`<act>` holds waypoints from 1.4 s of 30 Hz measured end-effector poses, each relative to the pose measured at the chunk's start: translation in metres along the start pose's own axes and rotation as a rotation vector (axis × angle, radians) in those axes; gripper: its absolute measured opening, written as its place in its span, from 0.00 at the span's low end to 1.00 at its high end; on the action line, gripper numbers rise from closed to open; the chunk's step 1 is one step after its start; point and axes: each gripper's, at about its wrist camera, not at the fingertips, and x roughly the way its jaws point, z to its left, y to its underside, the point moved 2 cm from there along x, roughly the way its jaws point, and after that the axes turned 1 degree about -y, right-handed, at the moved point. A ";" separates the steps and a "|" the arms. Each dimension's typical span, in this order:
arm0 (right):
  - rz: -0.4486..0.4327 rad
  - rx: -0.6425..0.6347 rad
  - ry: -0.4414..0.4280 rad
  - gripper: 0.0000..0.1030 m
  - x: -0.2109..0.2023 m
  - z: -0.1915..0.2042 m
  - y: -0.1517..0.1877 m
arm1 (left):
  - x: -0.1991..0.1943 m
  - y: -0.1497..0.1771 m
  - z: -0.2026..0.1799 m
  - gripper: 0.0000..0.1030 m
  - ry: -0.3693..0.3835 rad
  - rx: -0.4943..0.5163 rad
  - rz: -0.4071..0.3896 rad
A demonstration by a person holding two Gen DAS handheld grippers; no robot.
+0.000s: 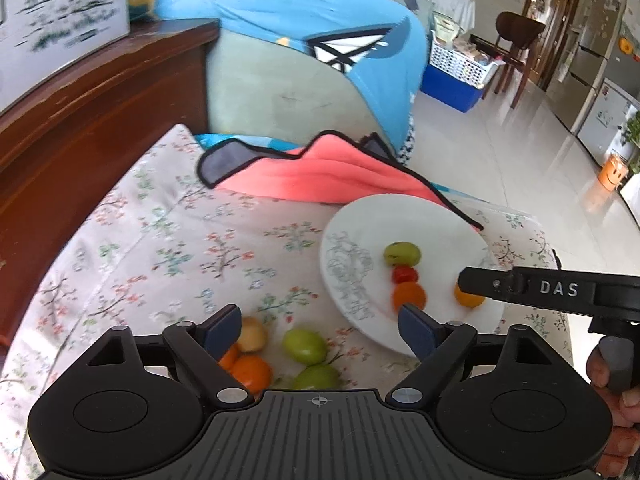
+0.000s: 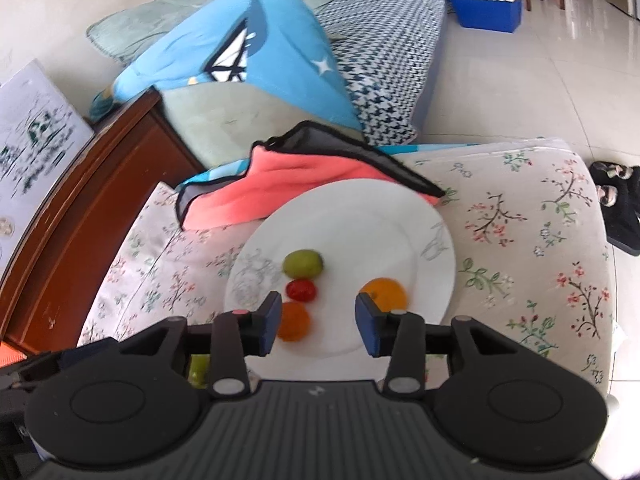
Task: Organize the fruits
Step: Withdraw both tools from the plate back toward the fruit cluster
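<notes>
A white plate [image 2: 360,220] lies on a floral cloth and carries a green fruit [image 2: 303,263], a small red one [image 2: 301,290], an orange one [image 2: 295,321] and a yellow-orange one [image 2: 385,292]. My right gripper [image 2: 318,320] hovers open over the plate's near part, with only bare plate between its fingers. In the left wrist view the same plate [image 1: 400,220] sits at right. Loose on the cloth lie a pale yellow fruit [image 1: 252,334], an orange fruit [image 1: 252,372] and two green fruits [image 1: 305,346] [image 1: 316,376]. Above them my left gripper [image 1: 320,326] stands wide open, holding nothing.
A pink towel [image 1: 320,176] with a black edge lies behind the plate, touching its far rim. A dark wooden board [image 1: 80,112] runs along the left. The cushion's edge drops to the tiled floor at right, where slippers [image 2: 616,200] lie.
</notes>
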 end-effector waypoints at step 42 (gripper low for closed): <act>0.216 -0.441 -0.220 0.42 0.019 0.116 0.117 | -0.002 0.056 0.105 0.87 -0.059 -0.122 0.143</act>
